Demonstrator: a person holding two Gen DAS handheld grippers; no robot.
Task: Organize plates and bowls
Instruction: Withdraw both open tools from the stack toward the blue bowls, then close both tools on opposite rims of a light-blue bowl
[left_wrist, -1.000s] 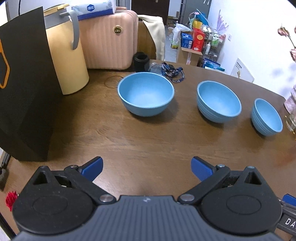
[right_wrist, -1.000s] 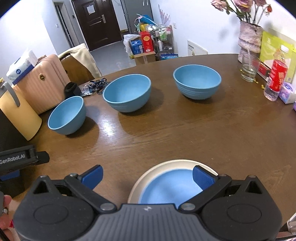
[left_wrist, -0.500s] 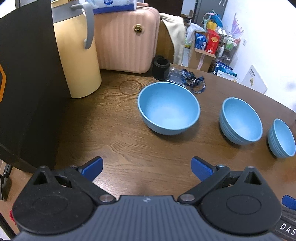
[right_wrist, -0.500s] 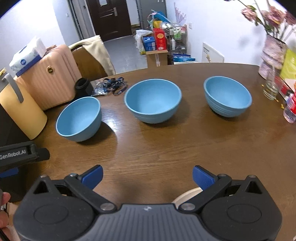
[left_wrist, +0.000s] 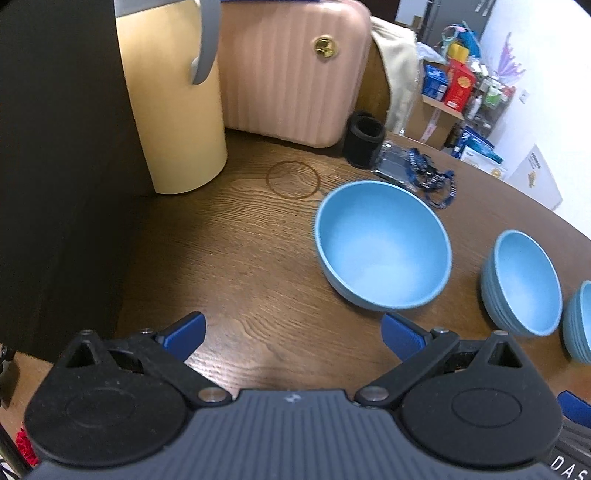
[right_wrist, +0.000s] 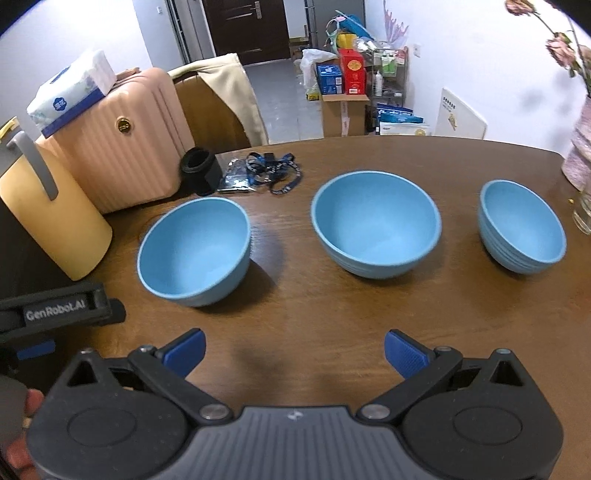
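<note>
Three blue bowls stand in a row on the brown wooden table (right_wrist: 332, 314). In the right wrist view they are a left bowl (right_wrist: 194, 251), a wide middle bowl (right_wrist: 375, 229) and a smaller ribbed bowl (right_wrist: 522, 225). My right gripper (right_wrist: 293, 349) is open and empty, short of the gap between the left and middle bowls. In the left wrist view the nearest bowl (left_wrist: 382, 254) sits just ahead and to the right of my left gripper (left_wrist: 293, 332), which is open and empty. The other two bowls (left_wrist: 522, 284) (left_wrist: 580, 321) lie further right. No plate is in view.
A yellow jug (left_wrist: 173, 110), a pink suitcase (left_wrist: 291, 74) and a tall black panel (left_wrist: 55, 184) crowd the table's left side. A black cup (left_wrist: 364, 140) and a blue lanyard (left_wrist: 424, 177) lie behind the bowls. A vase (right_wrist: 581, 155) and a glass (right_wrist: 583, 210) stand at the right.
The left gripper has moved forward and left, closer to the leftmost bowl. The right gripper has swung left off the plate, which has dropped out of view. Both stay open.
</note>
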